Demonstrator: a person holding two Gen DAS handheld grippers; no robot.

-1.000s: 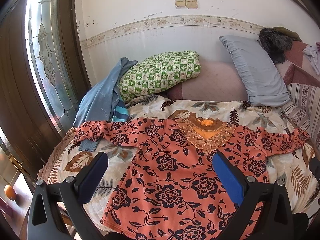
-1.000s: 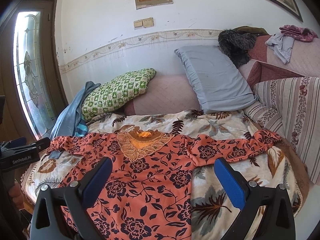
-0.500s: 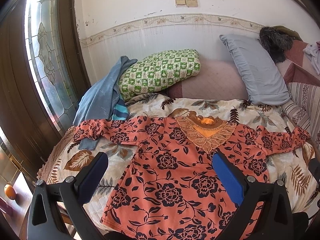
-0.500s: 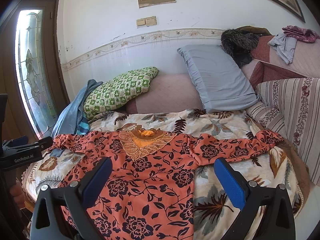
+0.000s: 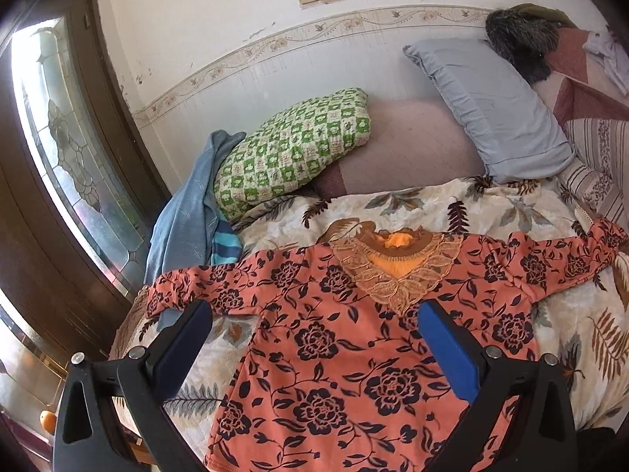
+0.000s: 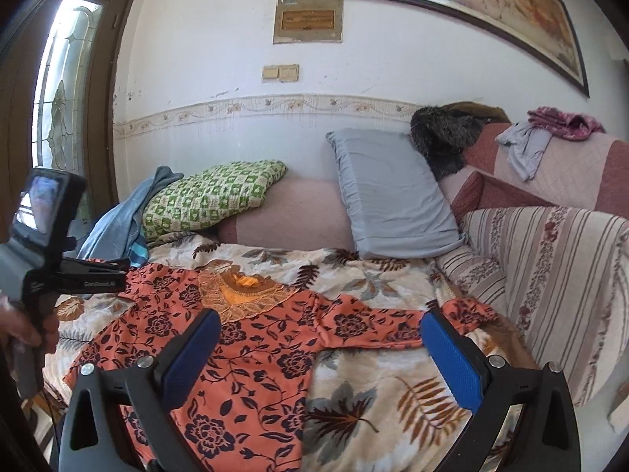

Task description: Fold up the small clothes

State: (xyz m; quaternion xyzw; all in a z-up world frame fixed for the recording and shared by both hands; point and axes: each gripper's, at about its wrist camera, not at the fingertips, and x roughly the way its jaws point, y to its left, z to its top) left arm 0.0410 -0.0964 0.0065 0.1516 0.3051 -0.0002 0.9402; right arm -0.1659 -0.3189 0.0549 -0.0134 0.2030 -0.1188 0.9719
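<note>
**Floral top laid flat on a bed, folding not yet begun**

A bed (image 6: 377, 405) covered by a leaf-print blanket carries an orange floral top (image 5: 354, 354), spread face up across its near half, neckline toward the pillows, both sleeves stretched out to the side edges. No fold shows, so by appearance the whole task remains. The left gripper (image 5: 314, 338) hangs above the top's left side, fingers wide and empty. The right gripper (image 6: 318, 342) hangs over the right sleeve, fingers also wide, holding nothing.

— The orange blouse (image 5: 354, 354)?
— Thin matt cloth, lace at the neck. It lies on a plush leaf-print blanket (image 5: 412, 204).
— The gripper fingers (image 6: 452, 358)?
— Black plastic, pads of textured blue rubber.
</note>
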